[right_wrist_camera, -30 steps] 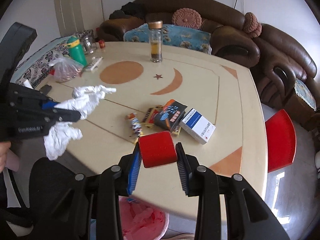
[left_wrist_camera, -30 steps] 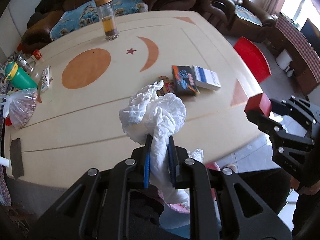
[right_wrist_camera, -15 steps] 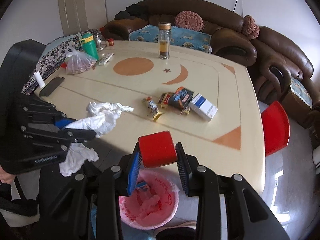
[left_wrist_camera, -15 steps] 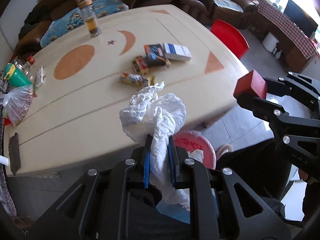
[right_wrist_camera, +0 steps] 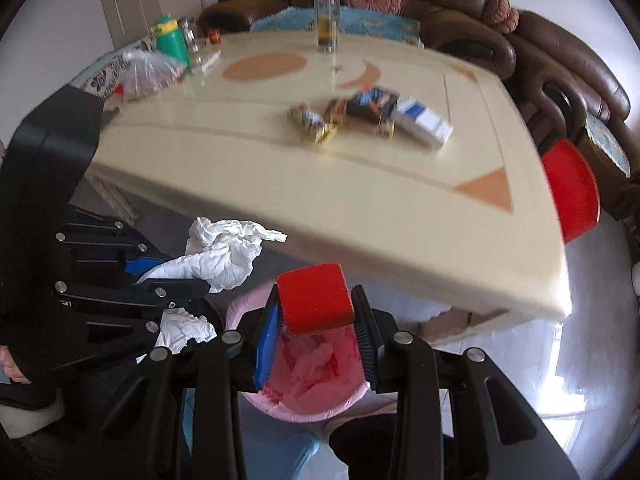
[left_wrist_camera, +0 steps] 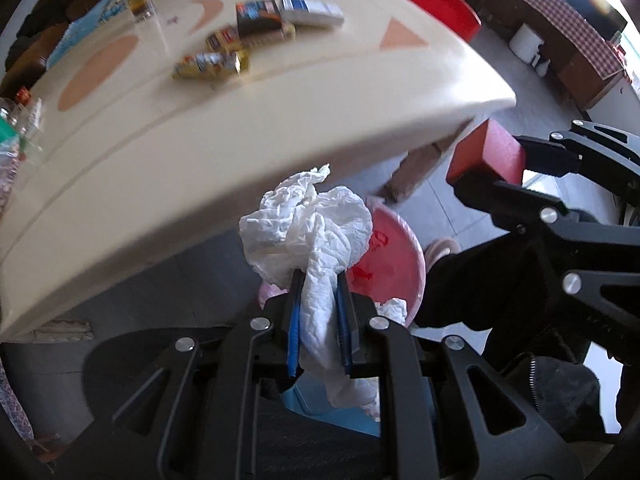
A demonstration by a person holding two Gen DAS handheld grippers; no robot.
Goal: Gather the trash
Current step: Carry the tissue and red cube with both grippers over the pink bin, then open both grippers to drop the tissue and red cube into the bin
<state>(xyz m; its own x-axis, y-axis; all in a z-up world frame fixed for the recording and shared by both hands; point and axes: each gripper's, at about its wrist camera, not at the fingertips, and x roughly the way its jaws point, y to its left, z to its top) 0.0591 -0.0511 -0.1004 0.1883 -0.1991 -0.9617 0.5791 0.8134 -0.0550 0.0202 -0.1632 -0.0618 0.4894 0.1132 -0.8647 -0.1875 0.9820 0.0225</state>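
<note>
Left gripper (left_wrist_camera: 319,320) clamped on crumpled white tissue (left_wrist_camera: 308,228), jaws nearly together with paper bunched between and a tail hanging below; right gripper (right_wrist_camera: 316,330) closed on red block (right_wrist_camera: 315,298), both poised off the counter (right_wrist_camera: 360,200) edge over the pink-lined bin (right_wrist_camera: 308,392). Tissue looks light, soft, compressible, likely to cling to the pads or snag on release, so best pinched mid-wad as now; block looks rigid, gripped on flat side faces. Wrappers (right_wrist_camera: 314,122) and boxes (right_wrist_camera: 424,120) left on counter, probably light and crinkly, best taken across the narrow sides.
</note>
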